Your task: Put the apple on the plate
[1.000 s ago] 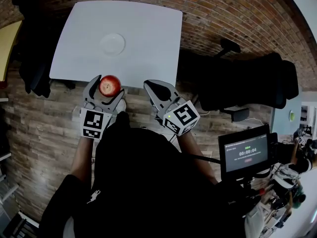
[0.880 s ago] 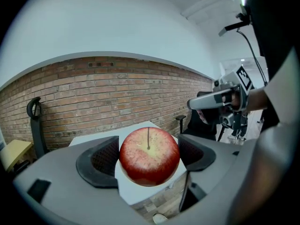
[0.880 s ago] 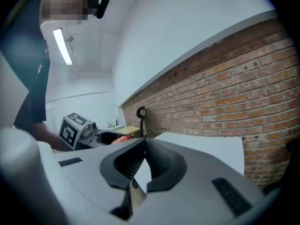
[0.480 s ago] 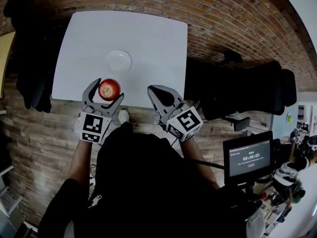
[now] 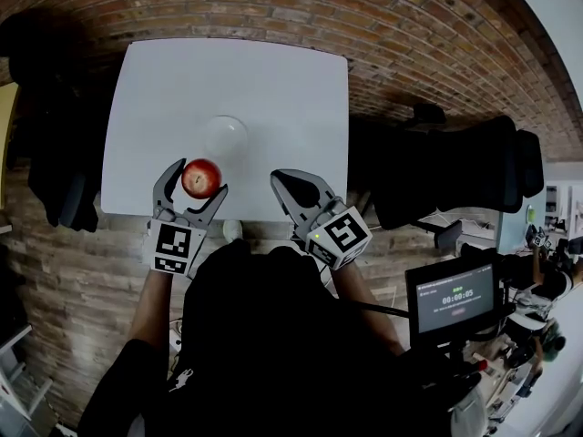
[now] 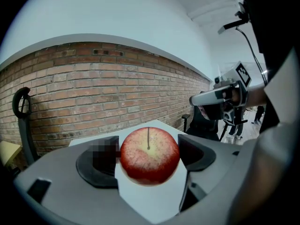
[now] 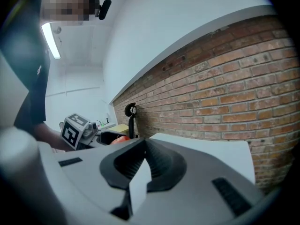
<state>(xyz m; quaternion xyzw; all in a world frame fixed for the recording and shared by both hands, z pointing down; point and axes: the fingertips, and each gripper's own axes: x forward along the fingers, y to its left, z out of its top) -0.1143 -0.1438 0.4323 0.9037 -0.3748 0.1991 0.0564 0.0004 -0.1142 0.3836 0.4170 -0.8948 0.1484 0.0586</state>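
Head view, looking down.
- One white table (image 5: 273, 80), upper centre of the frame.
- One plate (image 5: 226, 136), white and empty, on the table towards its lower edge.
- One apple (image 5: 201, 177), red with a yellowish patch round the stem. It is off the plate, just below and left of it in the frame, over the table's lower edge.

Two grippers, each carrying one marker cube.
- Left gripper (image 5: 199, 178): clamped on the apple, one jaw on each side of the fruit. In the left gripper view the stem end faces the camera, and the white tabletop shows below the apple.
- Right gripper (image 5: 277, 178): jaws closed together with nothing between them, confirmed in the right gripper view. It sits right of the apple, at the table's lower edge, well apart from the plate.

Surroundings:
- One brick wall (image 6: 93, 93) behind the table in both gripper views.
- One black office chair (image 5: 455, 167) at right of the table.
- One monitor (image 5: 453, 297) at lower right, screen lit.
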